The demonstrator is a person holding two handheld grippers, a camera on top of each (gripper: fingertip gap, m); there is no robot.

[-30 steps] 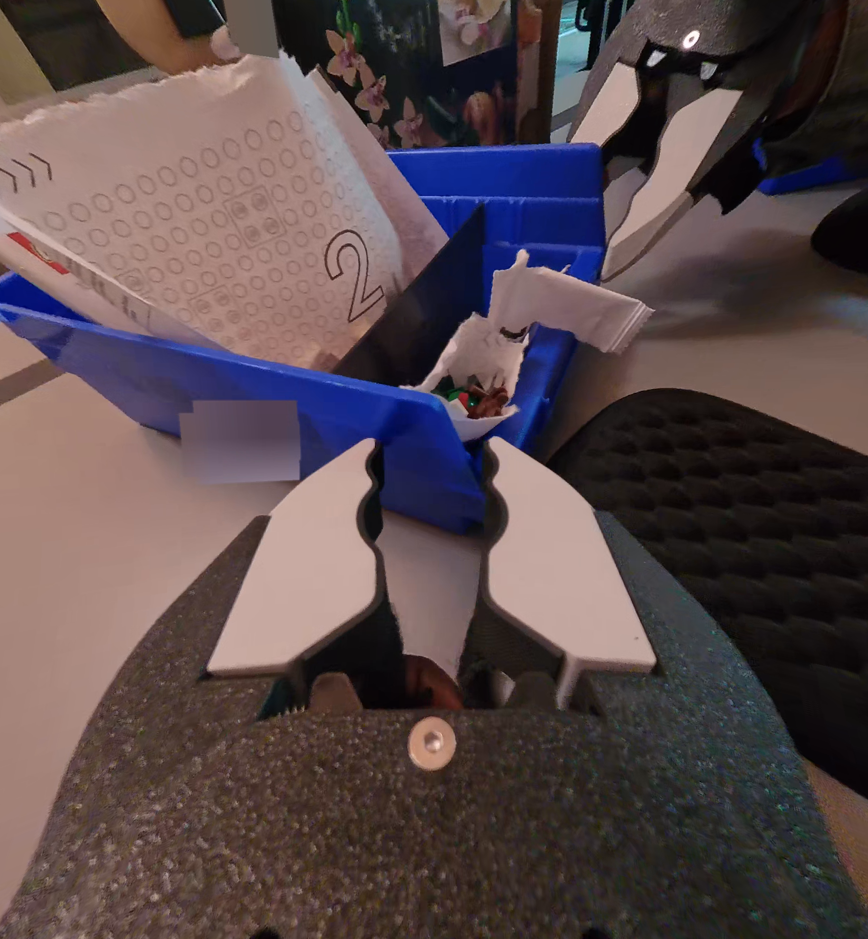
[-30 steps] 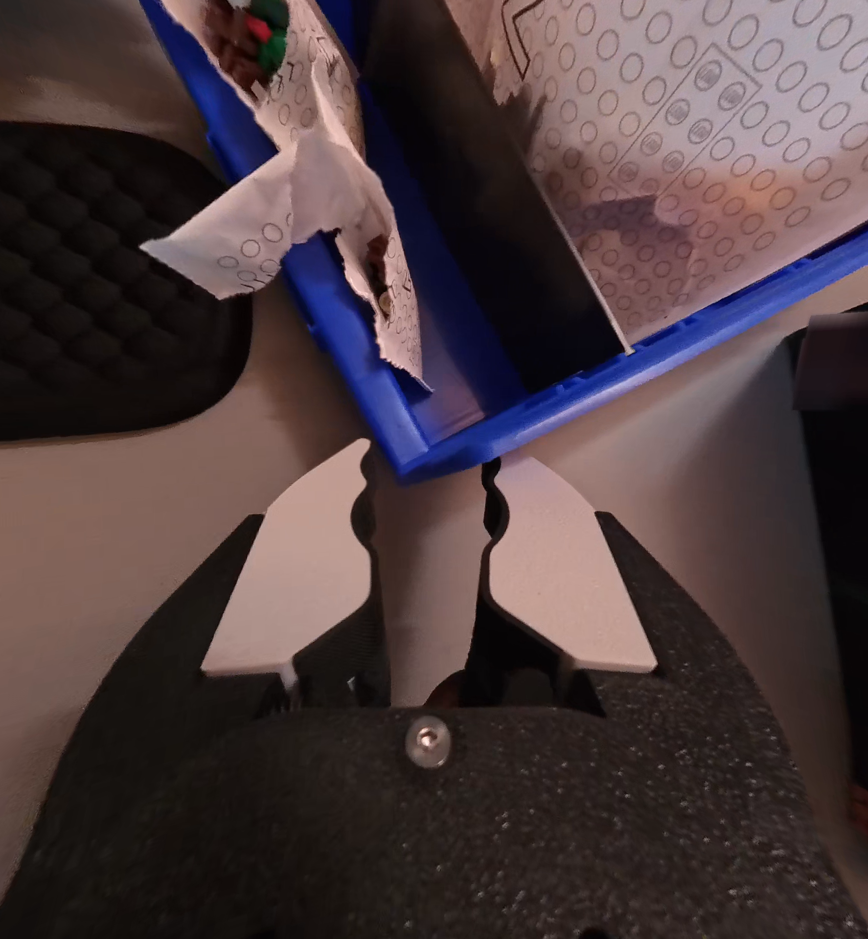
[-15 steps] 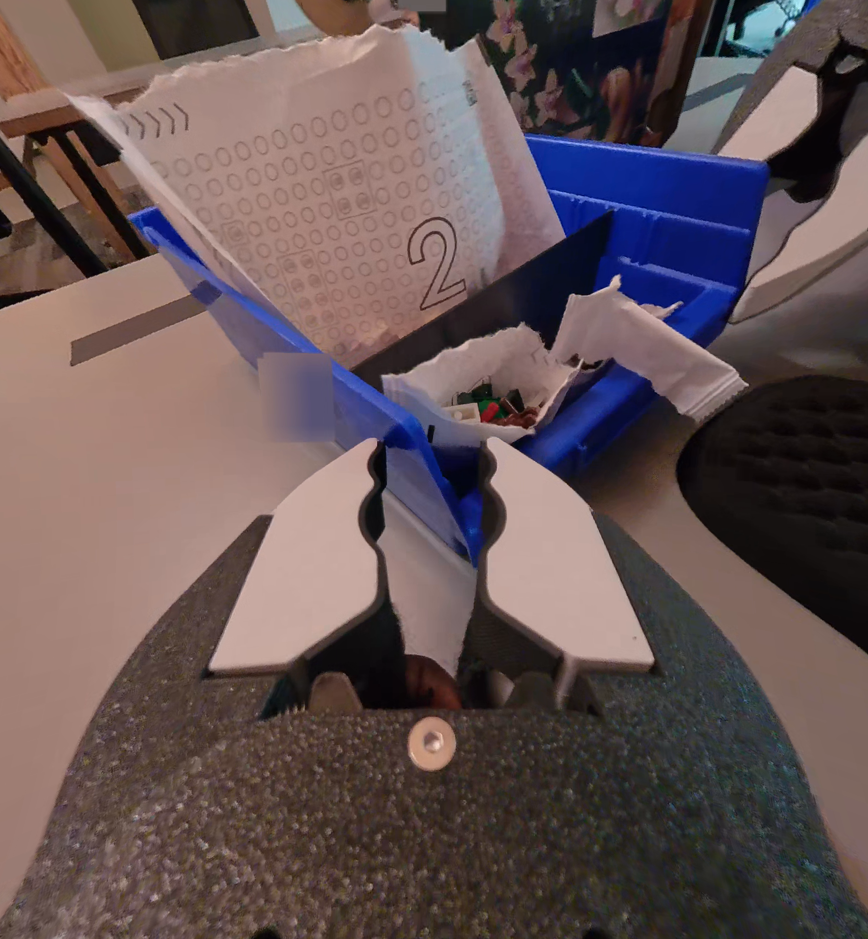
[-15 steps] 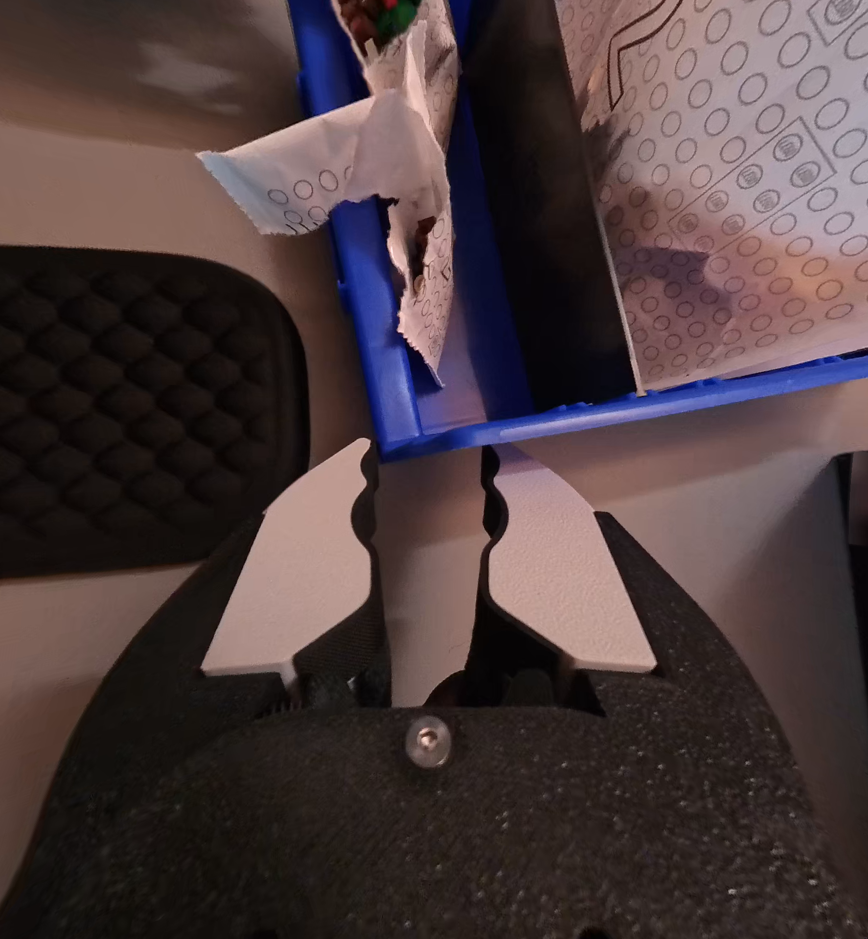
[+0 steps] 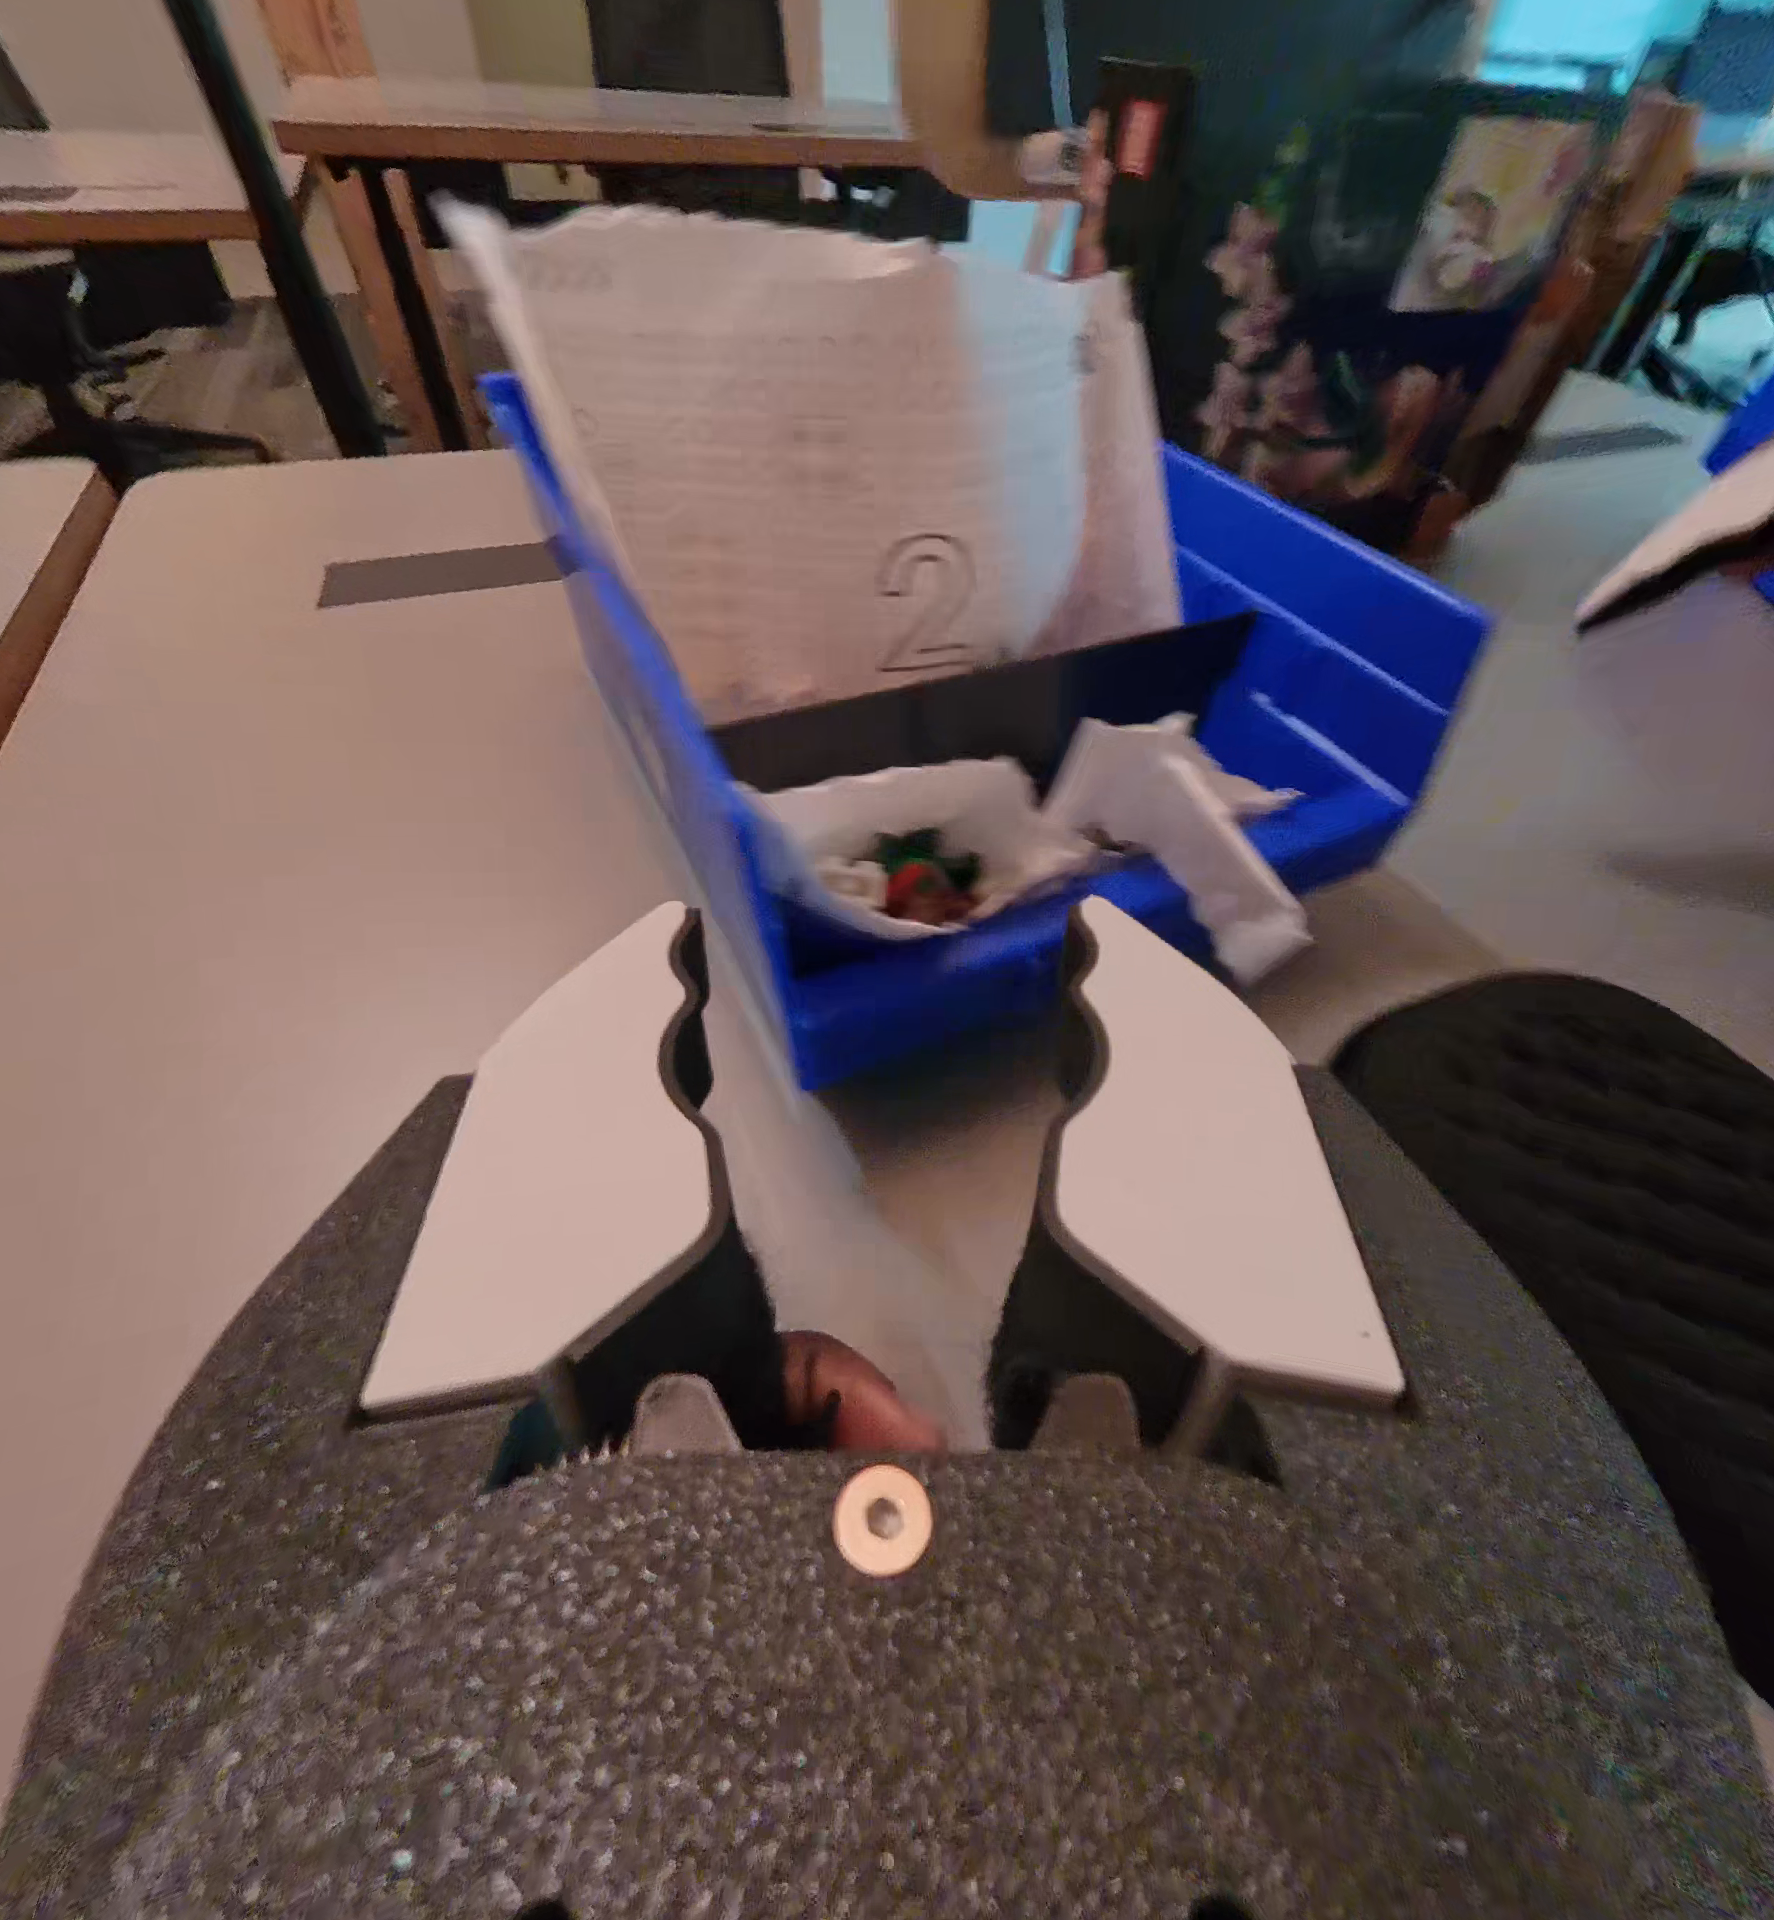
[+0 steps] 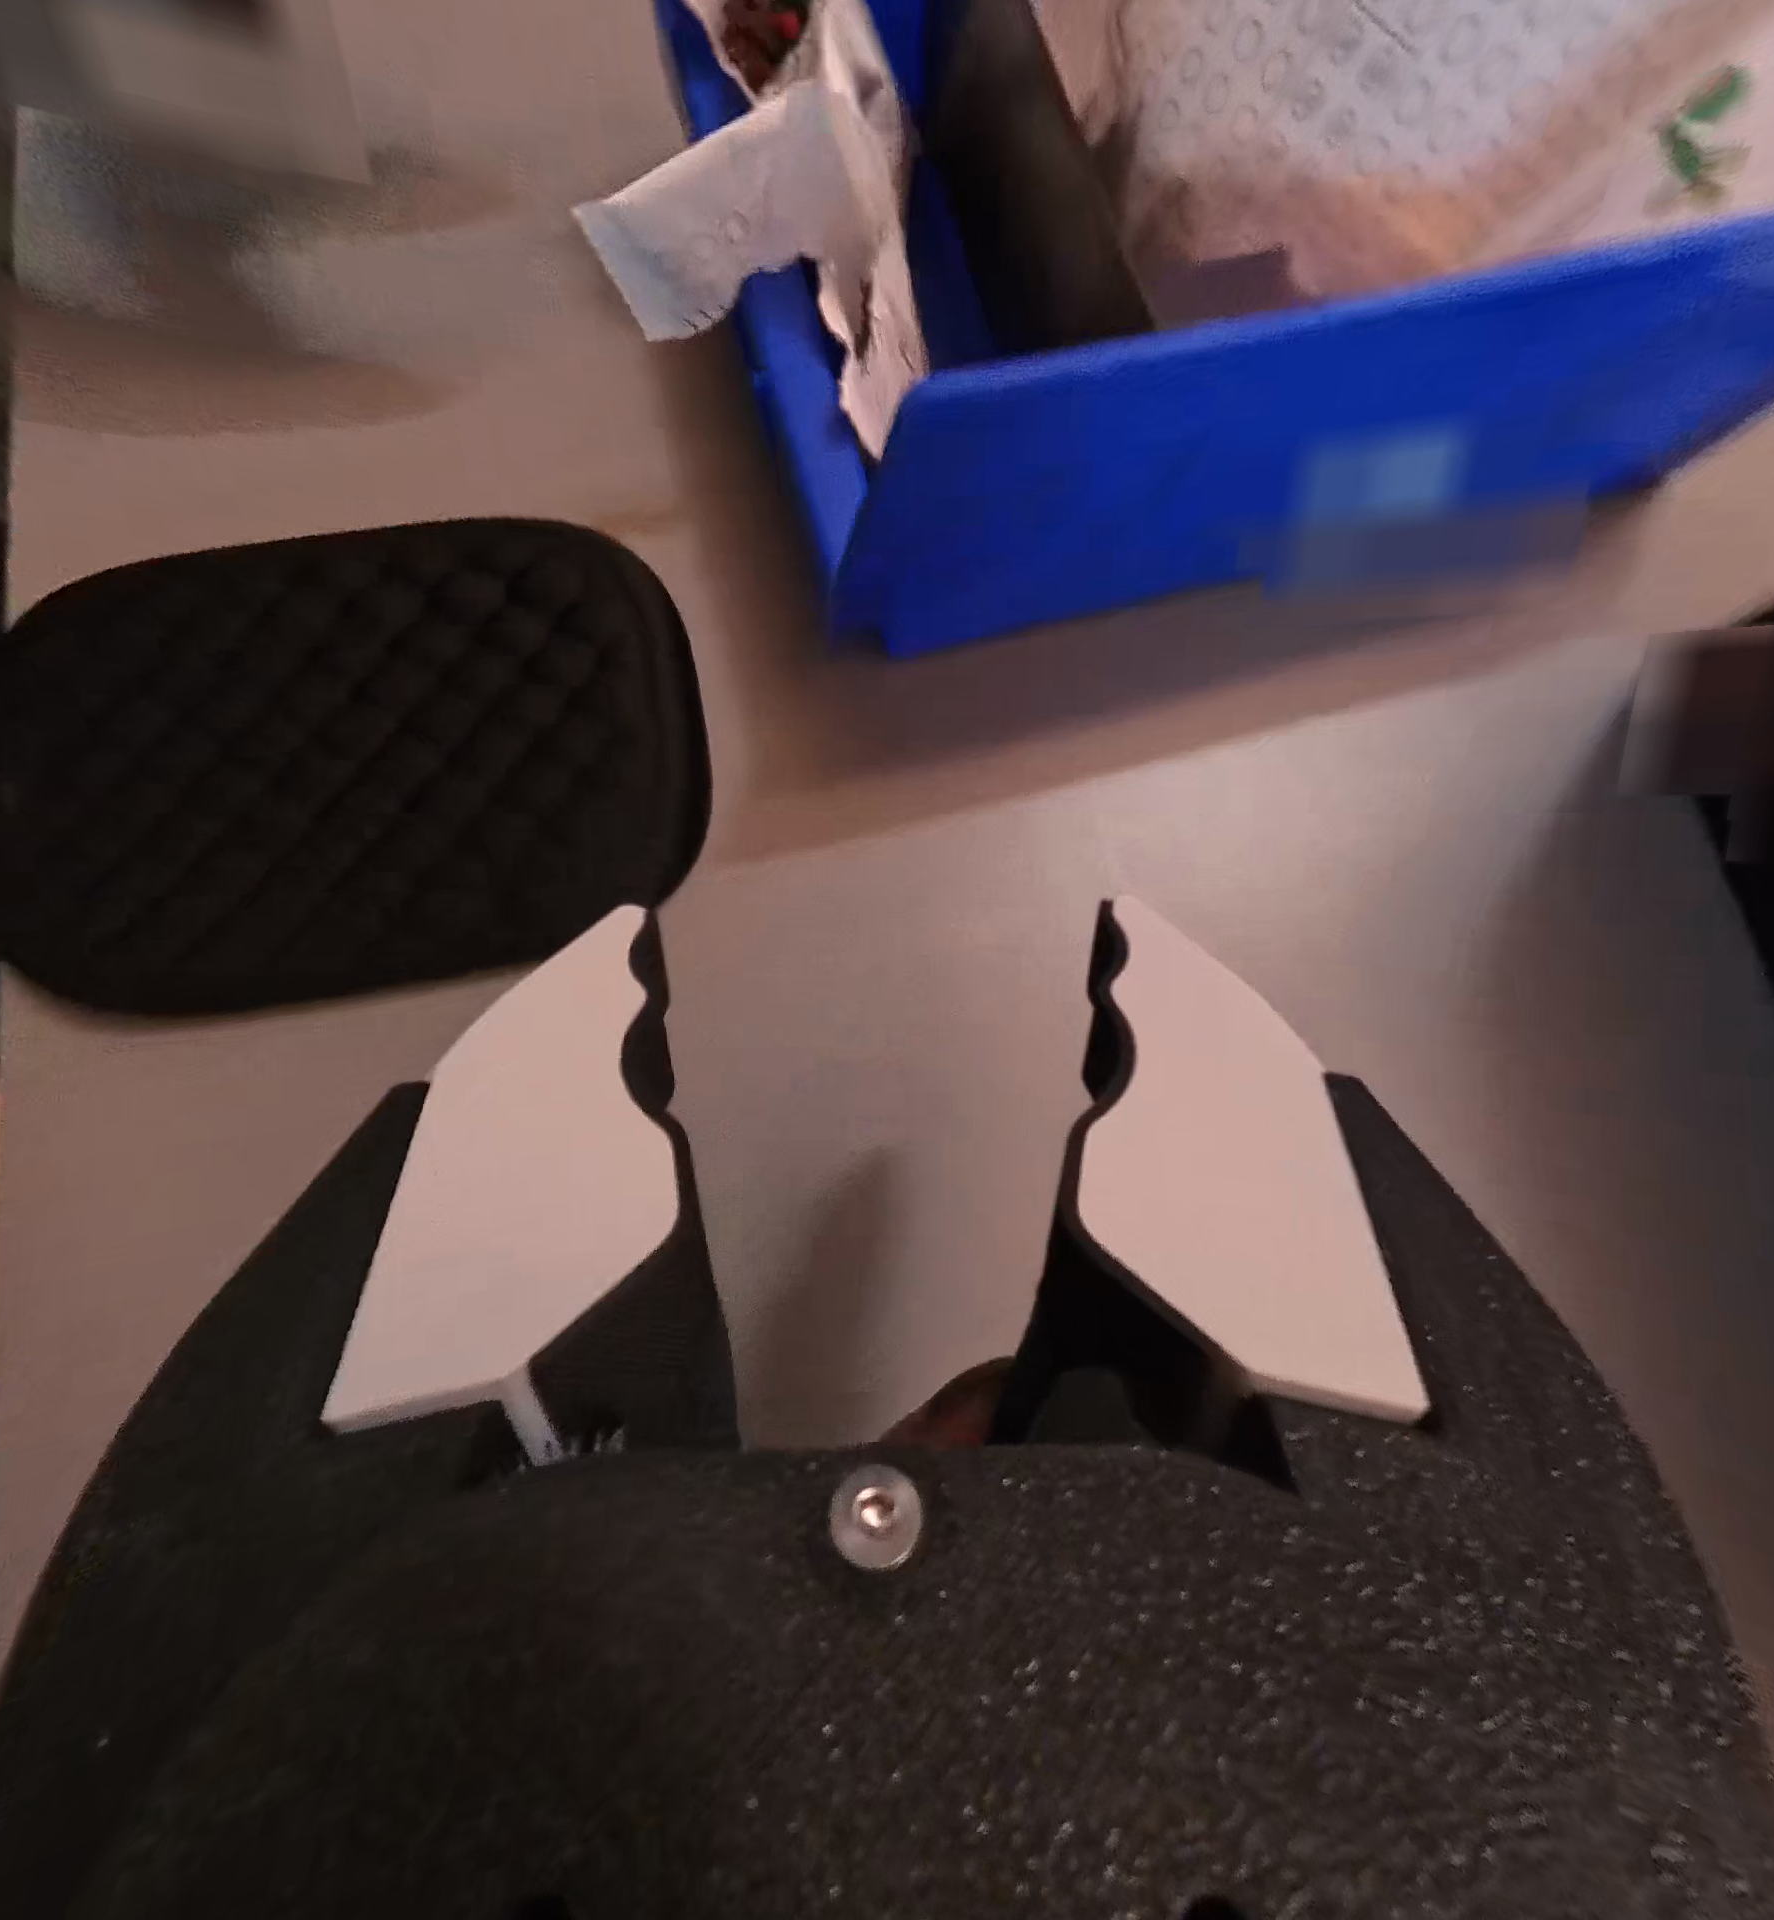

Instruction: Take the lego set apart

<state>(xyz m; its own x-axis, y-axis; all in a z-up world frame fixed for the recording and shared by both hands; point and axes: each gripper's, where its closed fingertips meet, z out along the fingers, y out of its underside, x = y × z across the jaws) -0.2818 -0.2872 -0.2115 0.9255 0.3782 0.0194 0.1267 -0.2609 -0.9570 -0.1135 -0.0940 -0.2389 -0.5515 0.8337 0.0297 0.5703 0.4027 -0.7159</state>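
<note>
Behind the pale surface [image 5: 239, 831] we saw desks and a flowered box, all blurred. On it stood a blue bin [image 5: 1319, 613], split by a black divider [image 5: 1018, 696]. We found the lego pieces [image 5: 914, 883], green, red and brown, lying in a torn white paper bag [image 5: 966, 810] in the bin's near compartment, with a loose paper flap [image 5: 1205, 862] hanging over the rim. A larger white bag [image 5: 810, 436] stood upright in the far compartment. Our left claw [image 5: 883, 935] was spread wide and empty, its fingers either side of the bin's near corner; we could not tell whether they touched it. Our right claw [image 6: 878, 925] was likewise released and empty, held over bare surface, apart from the bin [image 6: 1174, 468]. A black quilted pad [image 6: 343, 748] lay beside the bin.
</note>
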